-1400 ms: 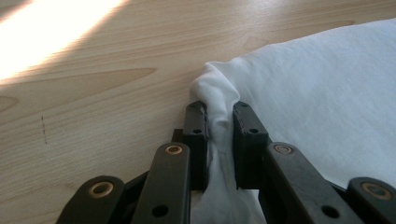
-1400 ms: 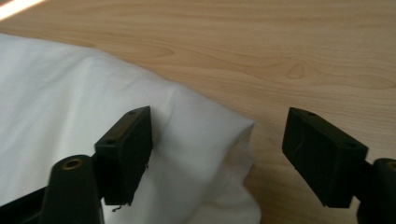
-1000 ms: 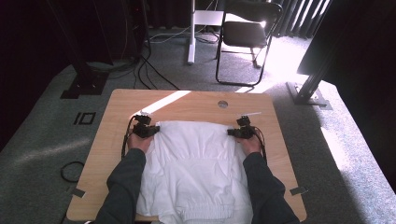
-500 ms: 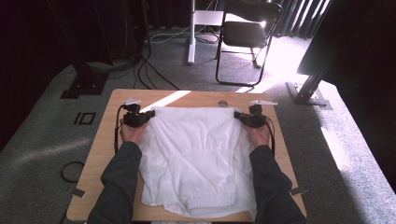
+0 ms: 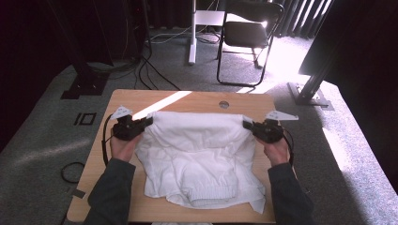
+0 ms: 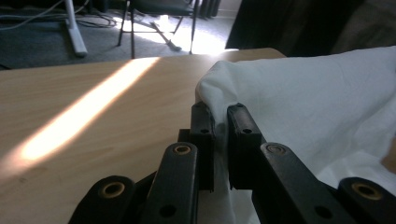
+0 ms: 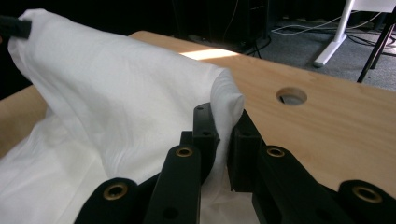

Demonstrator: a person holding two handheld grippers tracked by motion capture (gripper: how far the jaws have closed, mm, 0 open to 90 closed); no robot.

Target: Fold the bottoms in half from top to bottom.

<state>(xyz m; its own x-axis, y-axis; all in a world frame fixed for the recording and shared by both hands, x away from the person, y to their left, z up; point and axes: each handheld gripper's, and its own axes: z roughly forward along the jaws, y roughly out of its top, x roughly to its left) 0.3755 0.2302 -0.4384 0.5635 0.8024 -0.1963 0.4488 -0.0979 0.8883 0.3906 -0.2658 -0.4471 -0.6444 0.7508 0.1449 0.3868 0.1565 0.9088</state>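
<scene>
Jaws: both clamped on white garment (image 5: 199, 159) corners, left gripper (image 5: 149, 121), right gripper (image 5: 246, 124) | step: I judged fold under way | next: carry edge level toward hem.

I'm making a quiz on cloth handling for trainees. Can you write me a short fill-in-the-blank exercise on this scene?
1. Each tool is shut on a corner of the ____ garment.
2. The left tool and right tool hold the garment's far edge ____ the table.
3. The round hole in the tabletop lies nearer the ____ tool.
4. Beyond the table stands a black ____.

Missing words: white; above; right; chair
</scene>
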